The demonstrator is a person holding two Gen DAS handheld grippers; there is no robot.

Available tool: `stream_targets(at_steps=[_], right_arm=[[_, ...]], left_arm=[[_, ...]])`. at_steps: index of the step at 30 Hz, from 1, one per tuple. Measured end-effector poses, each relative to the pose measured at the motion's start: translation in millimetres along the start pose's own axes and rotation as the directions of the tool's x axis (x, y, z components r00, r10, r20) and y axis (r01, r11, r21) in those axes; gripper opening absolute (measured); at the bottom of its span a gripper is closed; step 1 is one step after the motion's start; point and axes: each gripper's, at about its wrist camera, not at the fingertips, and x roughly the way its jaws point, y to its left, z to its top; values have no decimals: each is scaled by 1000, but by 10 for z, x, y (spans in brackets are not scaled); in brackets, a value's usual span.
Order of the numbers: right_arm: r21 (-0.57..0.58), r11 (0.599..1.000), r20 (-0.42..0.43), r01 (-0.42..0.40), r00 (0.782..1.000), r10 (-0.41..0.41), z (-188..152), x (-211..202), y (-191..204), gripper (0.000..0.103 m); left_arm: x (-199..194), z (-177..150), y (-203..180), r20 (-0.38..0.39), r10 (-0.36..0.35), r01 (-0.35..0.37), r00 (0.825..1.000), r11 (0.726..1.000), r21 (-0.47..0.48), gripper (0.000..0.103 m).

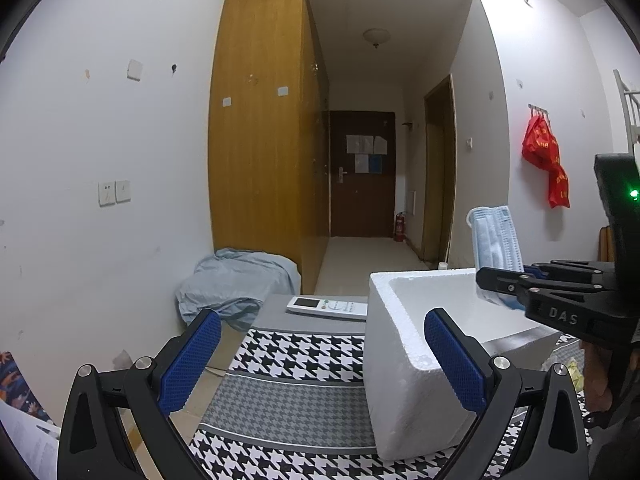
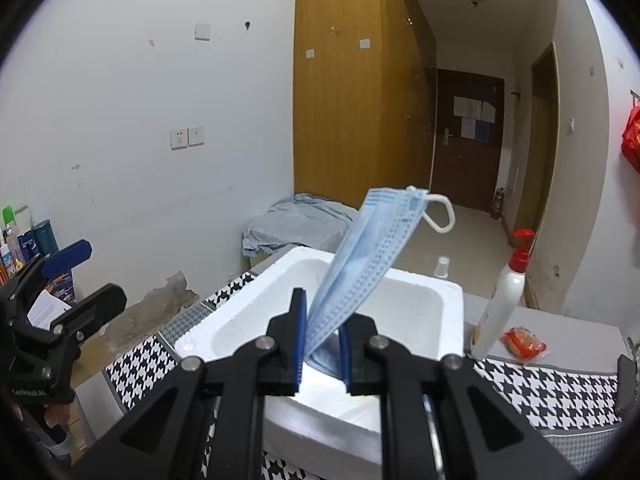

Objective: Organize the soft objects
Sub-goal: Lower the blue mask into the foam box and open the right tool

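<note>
My right gripper [image 2: 322, 354] is clamped on the face mask [image 2: 370, 256] by its lower edge, above the foam box [image 2: 450, 294]. Mask's featherlight, floppy, non-fragile; pinch the pleated body, not the ear loop. Left gripper [image 1: 322, 364] wide, empty.

Lived-in home room, wooden wardrobe [image 1: 260, 120], entrance door [image 1: 362, 172] down hallway, crumpled bedding [image 1: 236, 284] on floor
</note>
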Motion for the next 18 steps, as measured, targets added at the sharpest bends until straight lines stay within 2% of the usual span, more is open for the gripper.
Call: stream_targets(at_steps=[12, 14, 16, 18], right_arm=[[-12, 999, -59, 41, 997, -42, -43, 212, 13, 19], [-18, 999, -62, 41, 997, -42, -31, 218, 25, 27], [-8, 999, -67, 38, 997, -38, -20, 222, 19, 62], [7, 999, -42, 42, 998, -42, -19, 182, 1, 78]], left_arm=[[17, -2, 46, -4, 2, -2, 1000, 1000, -14, 102], [15, -2, 46, -4, 1, -1, 1000, 1000, -15, 102], [11, 1, 48, -1, 0, 0, 1000, 1000, -14, 102], [9, -1, 57, 0, 0, 0, 1000, 1000, -15, 102]])
